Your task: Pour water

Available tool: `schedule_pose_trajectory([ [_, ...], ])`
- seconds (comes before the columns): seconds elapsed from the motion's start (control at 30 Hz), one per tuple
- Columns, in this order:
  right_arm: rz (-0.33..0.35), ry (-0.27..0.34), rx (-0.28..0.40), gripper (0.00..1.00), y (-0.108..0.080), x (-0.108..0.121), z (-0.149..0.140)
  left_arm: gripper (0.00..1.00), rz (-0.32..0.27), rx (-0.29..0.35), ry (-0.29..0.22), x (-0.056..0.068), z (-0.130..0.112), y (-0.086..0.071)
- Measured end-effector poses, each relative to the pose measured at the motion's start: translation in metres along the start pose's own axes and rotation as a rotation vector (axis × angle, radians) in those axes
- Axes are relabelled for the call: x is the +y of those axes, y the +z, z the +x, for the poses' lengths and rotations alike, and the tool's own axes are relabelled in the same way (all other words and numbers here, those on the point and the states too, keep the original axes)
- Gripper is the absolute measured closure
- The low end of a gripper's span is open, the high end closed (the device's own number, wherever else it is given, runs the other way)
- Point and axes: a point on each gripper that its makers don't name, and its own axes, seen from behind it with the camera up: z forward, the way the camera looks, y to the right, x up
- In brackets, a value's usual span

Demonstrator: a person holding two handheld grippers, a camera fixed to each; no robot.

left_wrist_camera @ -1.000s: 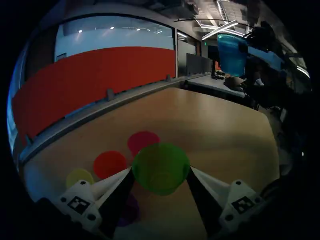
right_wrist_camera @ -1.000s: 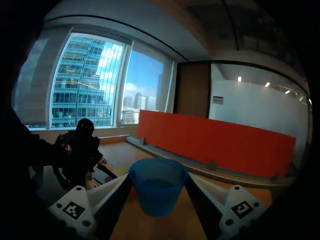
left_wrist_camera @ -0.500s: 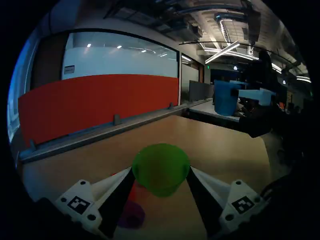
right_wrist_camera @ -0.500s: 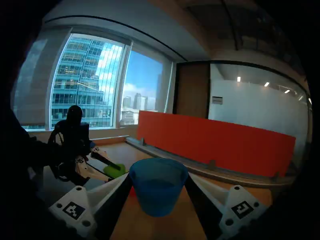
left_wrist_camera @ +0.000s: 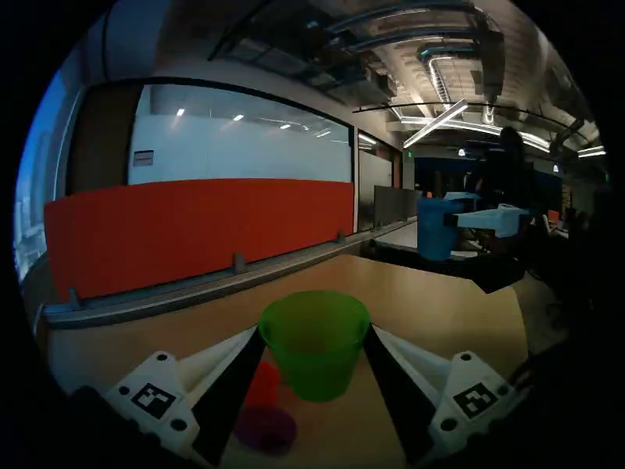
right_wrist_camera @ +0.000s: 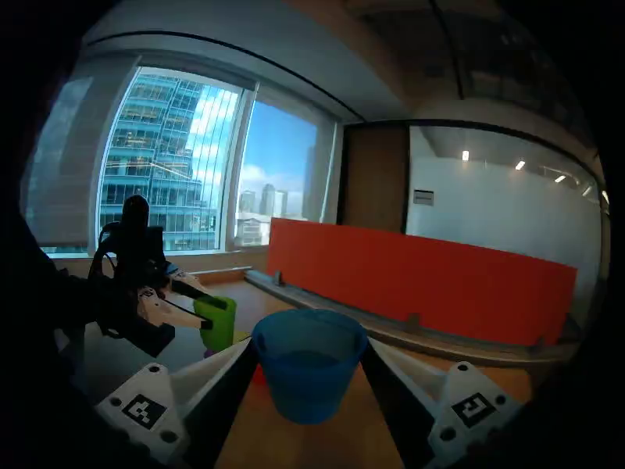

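Observation:
In the left gripper view my left gripper [left_wrist_camera: 314,344] is shut on an upright green cup [left_wrist_camera: 314,342], held above the wooden table [left_wrist_camera: 437,305]. The same green cup [right_wrist_camera: 216,322] appears at the left of the right gripper view, gripped by the left gripper [right_wrist_camera: 195,305]. My right gripper [right_wrist_camera: 309,367] is shut on a blue cup [right_wrist_camera: 309,374] with water in it, held upright. That blue cup [left_wrist_camera: 434,228] is also visible far right in the left gripper view, level with the green one and apart from it.
Under the green cup stand a red cup [left_wrist_camera: 263,384] and a purple one [left_wrist_camera: 266,430] on the table. An orange partition [left_wrist_camera: 195,227] runs along the table's far edge. Large windows [right_wrist_camera: 180,164] lie behind the left gripper.
My left gripper has lifted the green cup away from the coloured cups on the table and levelled it. The blue cup now sits lower in the left gripper view; the right gripper barely moved.

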Motion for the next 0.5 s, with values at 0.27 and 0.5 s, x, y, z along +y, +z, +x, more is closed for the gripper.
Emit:
schedule_pose_trajectory([
  [0.27,0.005,0.0,0.0,0.09,0.0028,-0.0018,-0.0002,0.12,-0.003,0.027,0.039,0.0041,0.0048,-0.0064],
  [0.5,0.008,-0.002,-0.001,0.09,0.0046,-0.0022,-0.0007,0.12,-0.005,0.036,0.048,0.005,0.0069,-0.0102],
])
